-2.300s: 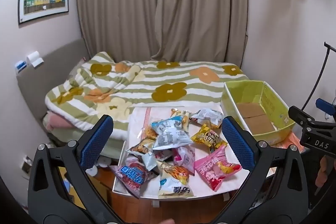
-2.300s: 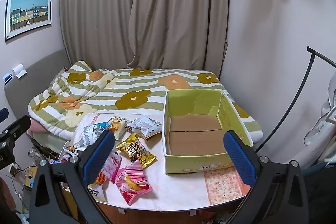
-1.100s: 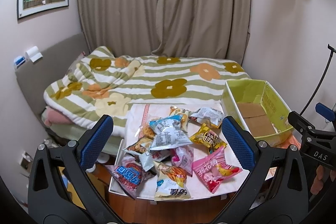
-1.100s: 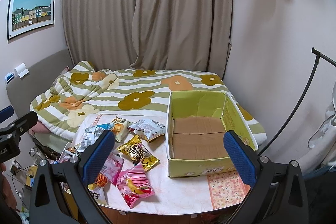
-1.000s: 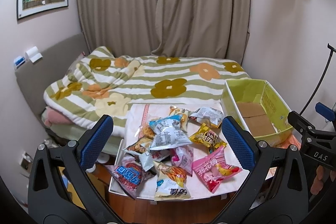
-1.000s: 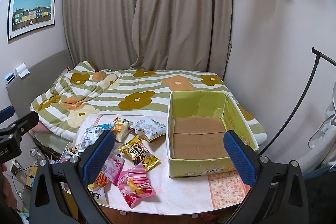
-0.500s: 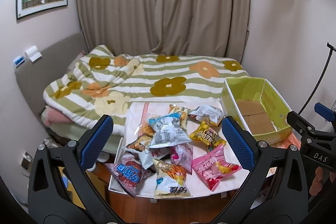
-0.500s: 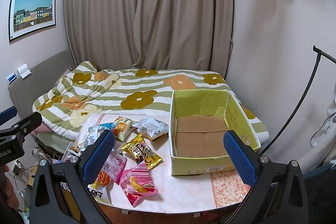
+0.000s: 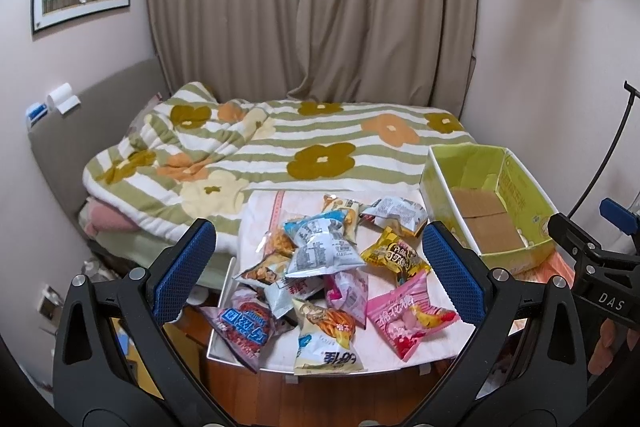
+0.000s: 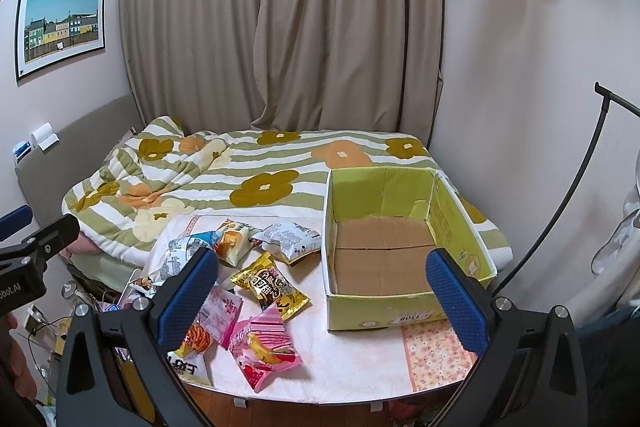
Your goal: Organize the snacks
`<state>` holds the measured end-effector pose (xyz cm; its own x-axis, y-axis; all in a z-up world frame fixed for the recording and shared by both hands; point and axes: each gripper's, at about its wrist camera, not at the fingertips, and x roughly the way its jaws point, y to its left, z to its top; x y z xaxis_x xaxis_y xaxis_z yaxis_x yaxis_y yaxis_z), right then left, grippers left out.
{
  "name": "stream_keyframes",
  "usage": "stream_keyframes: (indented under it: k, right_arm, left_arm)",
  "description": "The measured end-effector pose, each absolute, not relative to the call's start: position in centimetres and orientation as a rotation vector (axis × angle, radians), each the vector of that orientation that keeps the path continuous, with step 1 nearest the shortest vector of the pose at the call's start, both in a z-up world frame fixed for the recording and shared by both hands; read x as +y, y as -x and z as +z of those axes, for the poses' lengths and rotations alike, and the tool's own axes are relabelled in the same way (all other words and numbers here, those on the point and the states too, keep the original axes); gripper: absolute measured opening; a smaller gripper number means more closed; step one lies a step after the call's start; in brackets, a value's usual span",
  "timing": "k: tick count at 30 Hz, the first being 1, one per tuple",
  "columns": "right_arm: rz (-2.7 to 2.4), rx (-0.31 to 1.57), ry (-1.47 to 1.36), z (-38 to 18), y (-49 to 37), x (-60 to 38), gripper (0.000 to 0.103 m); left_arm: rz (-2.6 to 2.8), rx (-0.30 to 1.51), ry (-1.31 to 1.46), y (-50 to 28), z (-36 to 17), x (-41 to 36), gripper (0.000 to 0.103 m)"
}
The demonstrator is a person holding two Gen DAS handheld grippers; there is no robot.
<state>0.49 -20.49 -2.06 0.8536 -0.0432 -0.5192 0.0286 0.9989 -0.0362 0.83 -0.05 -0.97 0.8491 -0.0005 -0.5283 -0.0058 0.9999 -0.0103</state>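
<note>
Left wrist view: the left gripper is hovering wide open, gripping nothing — the heap of crinkly foil snack packets is lying ahead between its blue-padded fingers. The right gripper is likewise gaping empty, the open yellow-green cardboard box sitting ahead — packets lying left of it.

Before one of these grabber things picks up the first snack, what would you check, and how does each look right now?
1. Left hand-held gripper open, holding nothing: ok.
2. Right hand-held gripper open, holding nothing: ok.
3. Green box has room, bare cardboard floor: ok.
4. Pink snack bag lies uncovered on the table: ok.
5. Blue-red bag overhangs the table edge: not ok.
6. Bags sealed: cannot tell.
</note>
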Motion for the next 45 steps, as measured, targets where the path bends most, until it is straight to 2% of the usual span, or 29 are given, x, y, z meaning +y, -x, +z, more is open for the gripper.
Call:
stream_keyframes:
  k: [31,39,45]
  right_arm:
    - [-0.034,0.542,0.012,-2.1,0.1,-20.6,0.103]
    - [-0.010,0.596,-0.002,-1.4,-1.4,-21.5,0.103]
    - [0.087,0.701,-0.037,-5.2,-3.3,-22.5,0.103]
  left_arm:
    - [0.004,0.566,0.018,-0.5,-1.1,-0.2,0.103]
    - [0.019,0.639,0.054,-1.8,-0.5,-0.2,0.103]
    - [0.022,0.745,0.059,-4.1,-3.3,0.4,0.103]
